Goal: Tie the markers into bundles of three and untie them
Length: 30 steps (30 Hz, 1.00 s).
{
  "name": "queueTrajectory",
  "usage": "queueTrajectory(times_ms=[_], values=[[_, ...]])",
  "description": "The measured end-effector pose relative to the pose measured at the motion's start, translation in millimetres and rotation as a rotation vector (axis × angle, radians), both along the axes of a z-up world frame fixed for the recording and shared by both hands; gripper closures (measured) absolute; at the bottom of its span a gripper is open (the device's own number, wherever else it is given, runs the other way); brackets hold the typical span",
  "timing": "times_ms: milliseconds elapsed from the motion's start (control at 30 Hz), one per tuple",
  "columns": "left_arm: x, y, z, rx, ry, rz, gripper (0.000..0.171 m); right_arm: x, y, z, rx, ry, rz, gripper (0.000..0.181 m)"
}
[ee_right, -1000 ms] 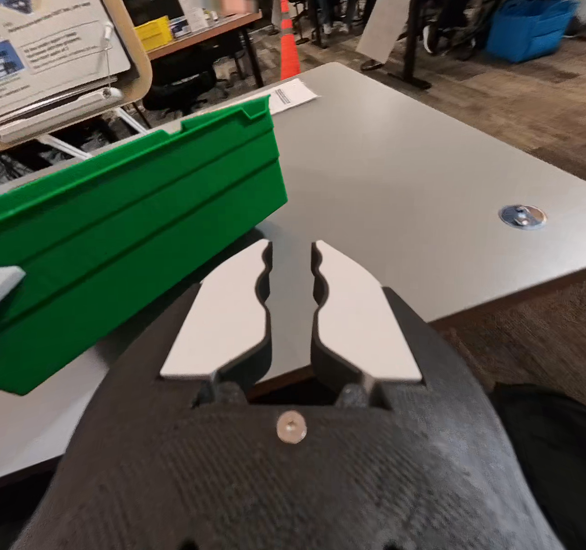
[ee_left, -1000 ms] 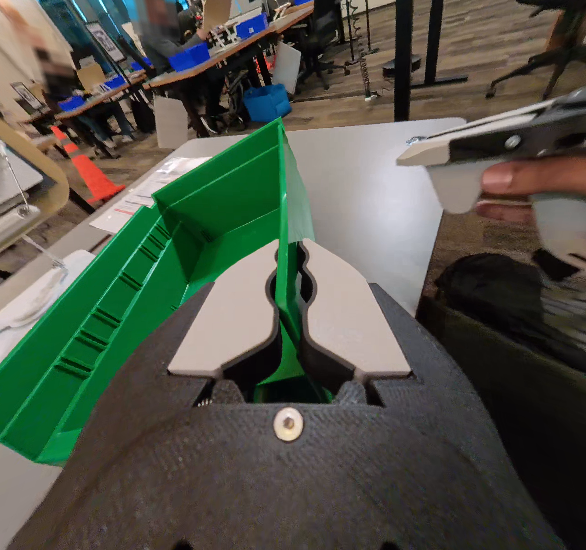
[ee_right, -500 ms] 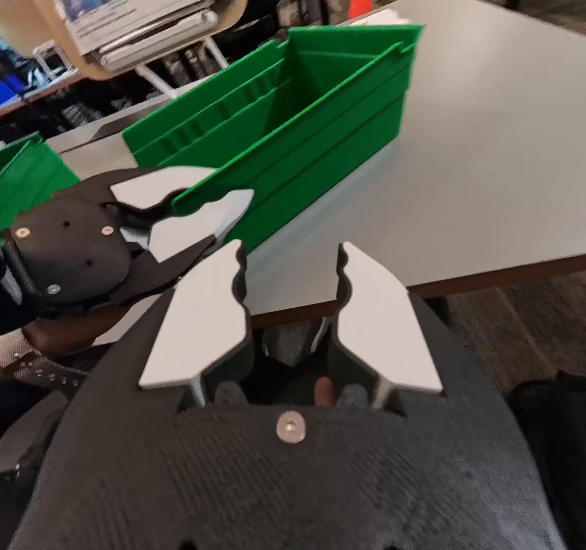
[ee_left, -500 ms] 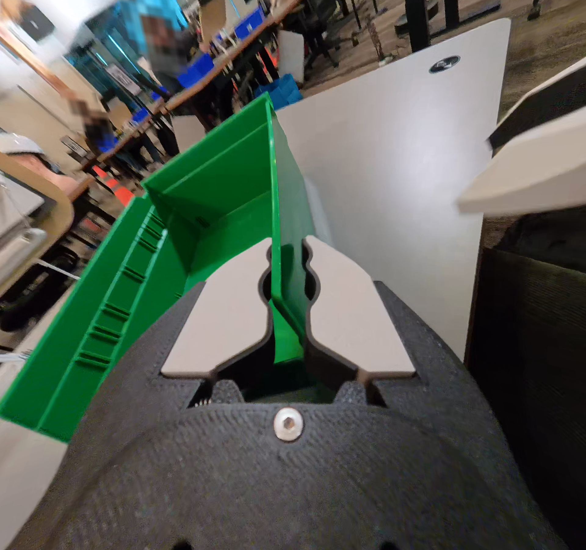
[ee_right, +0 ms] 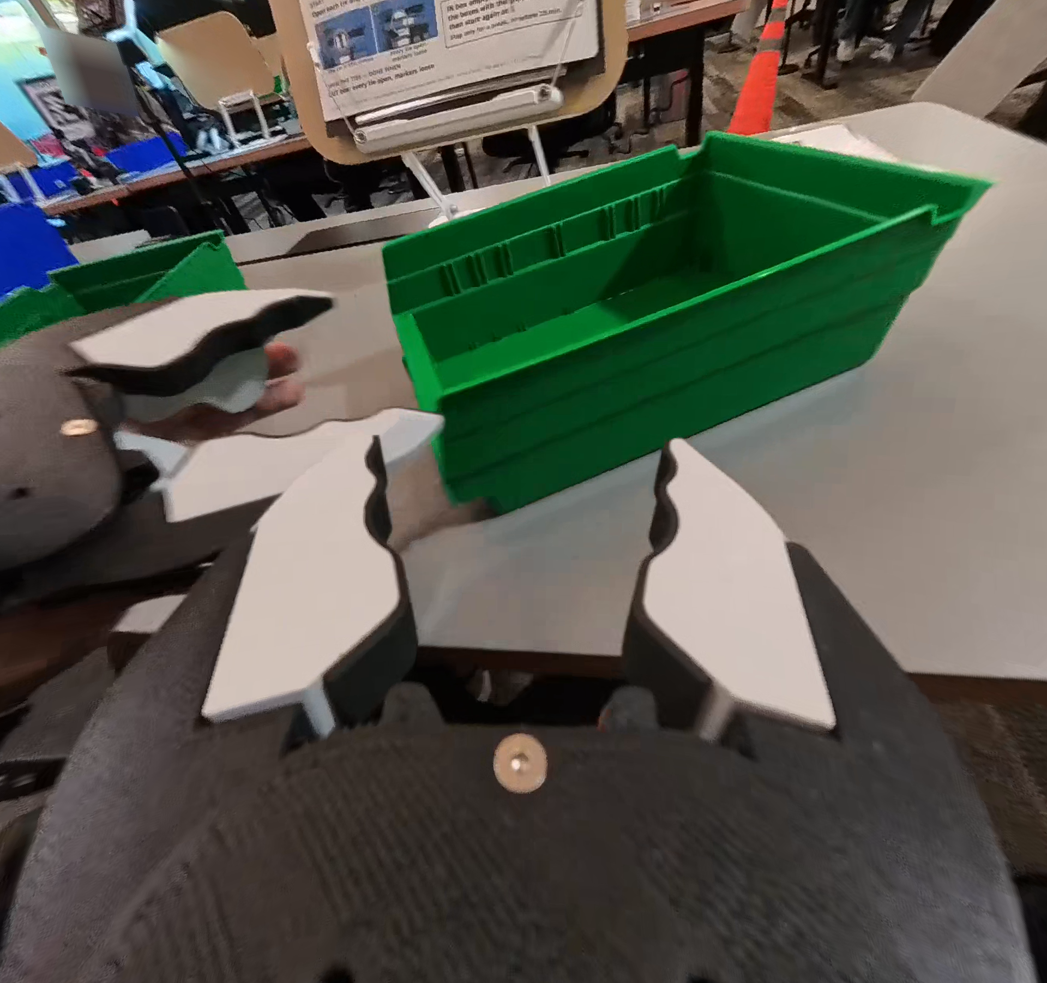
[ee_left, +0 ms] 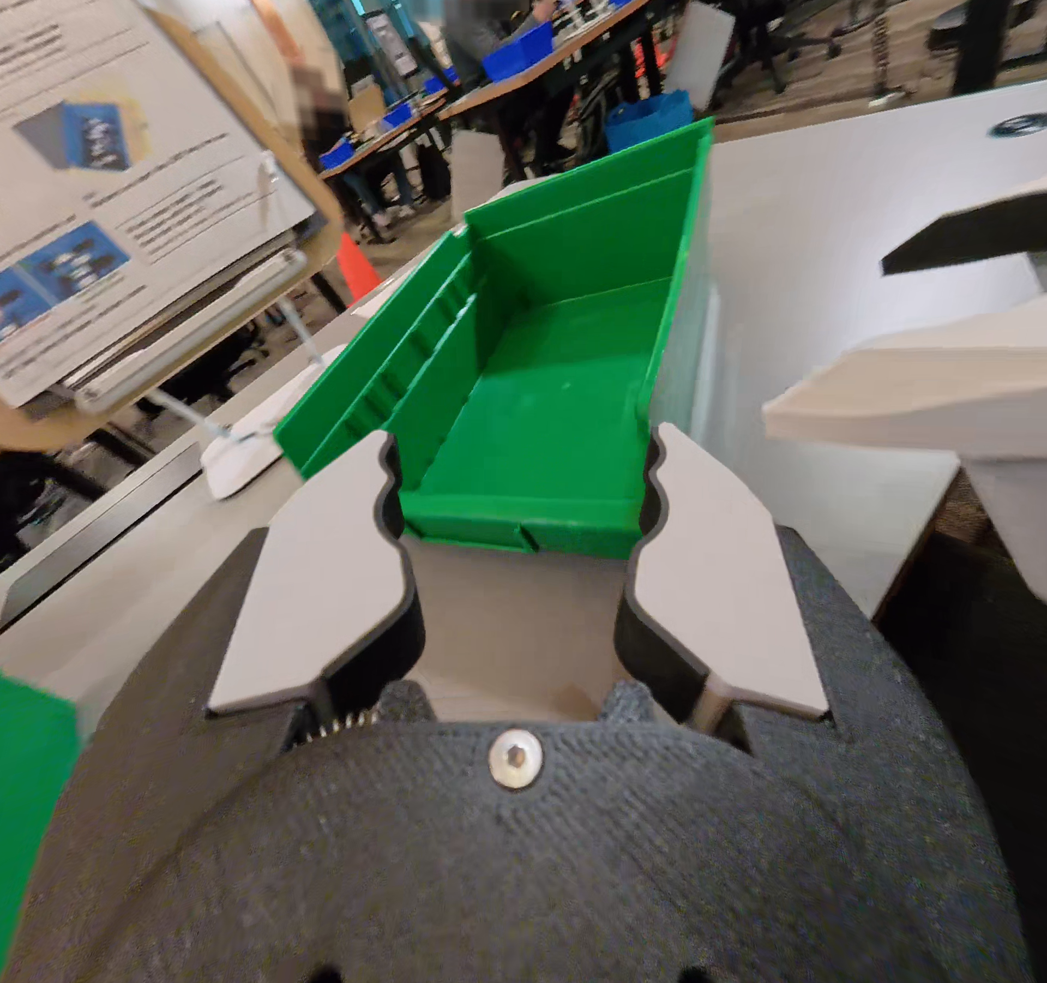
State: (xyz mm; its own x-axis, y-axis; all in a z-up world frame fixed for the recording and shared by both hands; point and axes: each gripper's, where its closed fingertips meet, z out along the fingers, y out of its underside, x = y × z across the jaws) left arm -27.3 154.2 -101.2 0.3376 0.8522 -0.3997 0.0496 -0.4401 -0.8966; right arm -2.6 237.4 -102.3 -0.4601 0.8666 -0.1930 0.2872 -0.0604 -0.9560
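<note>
Grey desk [ee_right: 850, 531] carries an empty green bin [ee_right: 680, 332], rigid, light-looking plastic, best gripped by a thin wall. Left tongs [ee_left: 518, 480] and right tongs [ee_right: 518, 494] gape, empty, just near of it.

Light: bright, even indoor light; soft shadows.
Glare: pale sheen on the grey table [ee_left: 821, 253].
Blur: background and frame edges smeared.
Distortion: wide-angle bending at the edges of both views.
</note>
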Motion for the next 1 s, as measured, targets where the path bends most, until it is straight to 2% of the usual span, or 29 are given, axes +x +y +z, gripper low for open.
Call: queueTrajectory(times_ms=[67,267,333,433,533,600,667,700,767,900,967,1000], values=[[2.9,-24.8,3.3,0.003,0.016,0.072,0.098,-12.0,3.1,-1.1,0.016,0.015,-0.055,0.089],[12.5,-79.6,3.3,0.155,-0.032,0.175,0.099,-23.9,-23.3,4.6,-0.005,0.049,-0.014,0.088],[14.5,-92.6,-4.1,0.198,-0.073,0.206,0.1,-24.2,-38.0,0.2,0.021,0.058,0.015,0.087],[17.7,-105.6,-17.1,0.179,-0.134,0.233,0.1,-24.7,-59.4,-20.2,0.01,-0.011,0.054,0.086],[19.9,-113.4,-21.9,0.175,-0.152,0.258,0.101,-39.7,-61.4,-24.0,0.083,0.055,-0.009,0.088],[21.1,-115.2,-23.0,0.18,-0.16,0.262,0.101,-52.6,-50.4,-26.8,0.11,0.057,-0.066,0.1],[21.1,-116.3,-24.4,0.173,-0.168,0.261,0.101,-58.7,-43.3,-34.8,0.075,-0.03,-0.049,0.084],[20.7,-116.7,-25.3,0.169,-0.172,0.26,0.101,-59.8,-40.0,-38.0,0.051,-0.086,-0.035,0.083],[19.9,-117.5,-28.5,0.167,-0.186,0.258,0.101,-66.9,-23.2,-38.4,0.041,-0.124,-0.066,0.093],[18.1,-118.2,-34.4,0.171,-0.221,0.254,0.102,-94.8,39.5,-32.3,0.039,-0.142,-0.249,0.121],[15.4,-117.3,-33.4,0.179,-0.223,0.247,0.102,-107.6,67.9,-27.7,0.015,-0.143,-0.276,0.14],[13.8,-116.5,-32.8,0.184,-0.223,0.241,0.102,-113.7,82.2,-28.2,0.029,-0.147,-0.28,0.143]])
